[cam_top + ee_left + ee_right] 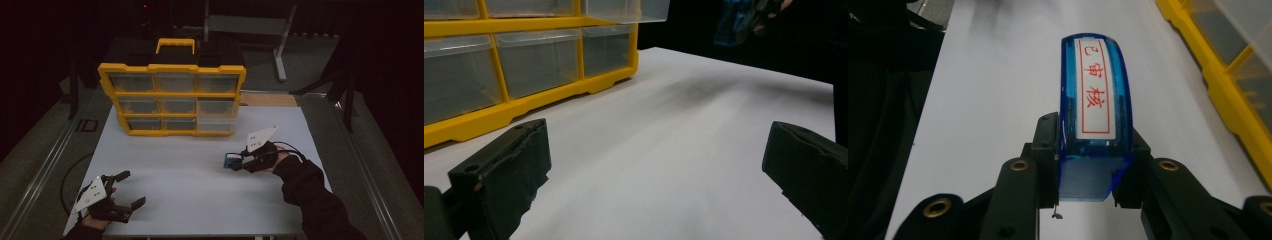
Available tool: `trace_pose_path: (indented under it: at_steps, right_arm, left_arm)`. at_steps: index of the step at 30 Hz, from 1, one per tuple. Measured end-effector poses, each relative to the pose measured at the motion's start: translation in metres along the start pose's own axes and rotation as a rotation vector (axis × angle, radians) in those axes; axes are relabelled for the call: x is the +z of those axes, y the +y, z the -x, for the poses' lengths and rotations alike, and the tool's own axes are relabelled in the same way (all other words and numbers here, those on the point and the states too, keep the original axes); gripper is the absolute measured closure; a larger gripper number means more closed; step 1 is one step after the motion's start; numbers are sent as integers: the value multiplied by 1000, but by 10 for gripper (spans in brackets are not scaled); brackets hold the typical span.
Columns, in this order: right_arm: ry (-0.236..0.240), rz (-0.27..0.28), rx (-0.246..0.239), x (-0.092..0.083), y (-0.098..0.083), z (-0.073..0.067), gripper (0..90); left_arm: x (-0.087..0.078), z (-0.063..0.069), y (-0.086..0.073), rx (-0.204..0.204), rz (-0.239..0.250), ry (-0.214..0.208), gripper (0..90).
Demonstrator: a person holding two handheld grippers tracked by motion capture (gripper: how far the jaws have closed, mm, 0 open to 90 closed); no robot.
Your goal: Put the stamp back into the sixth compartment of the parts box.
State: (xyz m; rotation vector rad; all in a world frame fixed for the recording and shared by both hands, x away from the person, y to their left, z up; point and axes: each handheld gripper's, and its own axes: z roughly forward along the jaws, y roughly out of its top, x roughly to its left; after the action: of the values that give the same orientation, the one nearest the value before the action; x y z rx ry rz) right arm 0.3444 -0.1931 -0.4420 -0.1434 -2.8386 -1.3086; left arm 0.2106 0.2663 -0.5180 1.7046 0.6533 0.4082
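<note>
The right claw [1088,165], nearest the lens in the right gripper view, is clenched on a blue stamp [1093,115] whose white label bears red characters, so the pick-up looks done; in the high view the stamp [232,162] sits at about 4 o'clock on the white tabletop [200,175]. The left claw [127,189], at 7 o'clock, is released and holds nothing. Beyond, at 12 o'clock, stands the yellow drawer organizer [172,95]. Carrying the stamp to wherever it belongs seems to remain.
</note>
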Motion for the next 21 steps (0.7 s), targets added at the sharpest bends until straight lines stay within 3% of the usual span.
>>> trace_pose_path:
  at_steps: [21]
  right_arm:
    - [-32, 9, -27, -38, 45, 4, 695]
  left_arm:
    - [-1, -1, 0, -3, 9, 12, 4]
